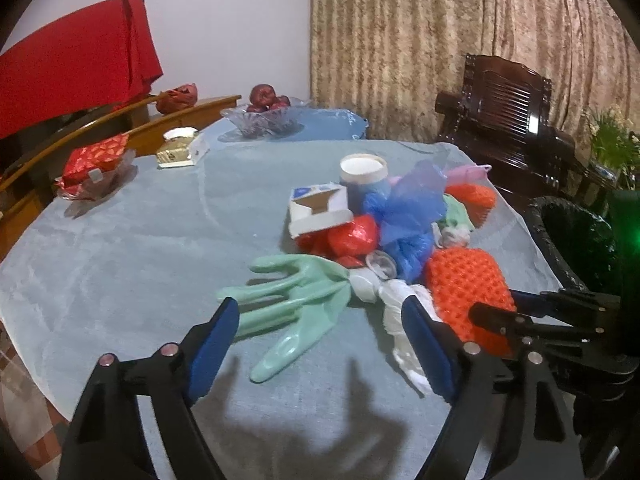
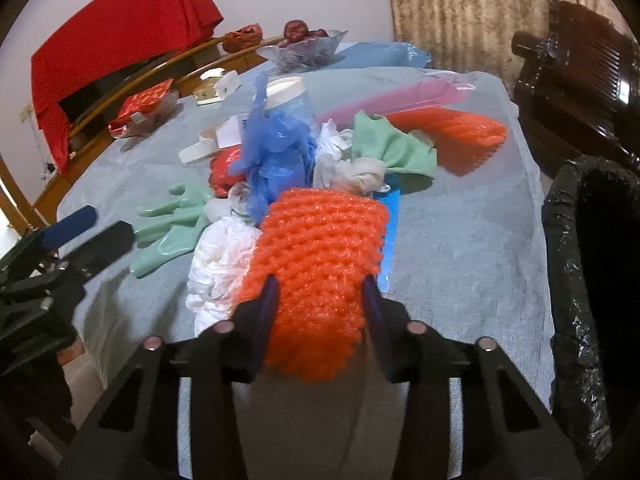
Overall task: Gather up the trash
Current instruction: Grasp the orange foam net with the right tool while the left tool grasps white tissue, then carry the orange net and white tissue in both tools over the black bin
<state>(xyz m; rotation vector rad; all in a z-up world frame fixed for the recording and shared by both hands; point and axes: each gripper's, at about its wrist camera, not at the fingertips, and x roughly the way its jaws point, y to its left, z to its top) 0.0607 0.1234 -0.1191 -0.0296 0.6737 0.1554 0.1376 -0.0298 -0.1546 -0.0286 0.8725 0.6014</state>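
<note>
A heap of trash lies on the grey-blue tablecloth (image 1: 120,248): a mint rubber glove (image 1: 296,304), blue plastic bags (image 1: 408,216), a red wrapper (image 1: 352,238), a torn white carton (image 1: 320,208), a paper cup (image 1: 364,176), white tissue (image 2: 220,264) and two orange foam nets. My right gripper (image 2: 320,292) is shut on the near orange foam net (image 2: 320,248), its fingers pressing both sides. The net also shows in the left wrist view (image 1: 468,288). My left gripper (image 1: 320,324) is open and empty, just above the glove. A black-lined bin (image 2: 580,264) stands past the table's right edge.
A glass fruit bowl (image 1: 264,120), a red gift box on a tray (image 1: 96,168) and a gold packet (image 1: 176,152) sit at the table's far side. A dark wooden chair (image 1: 508,108) stands by the curtain. A second orange net (image 2: 456,136) and pink bag (image 2: 400,96) lie further back.
</note>
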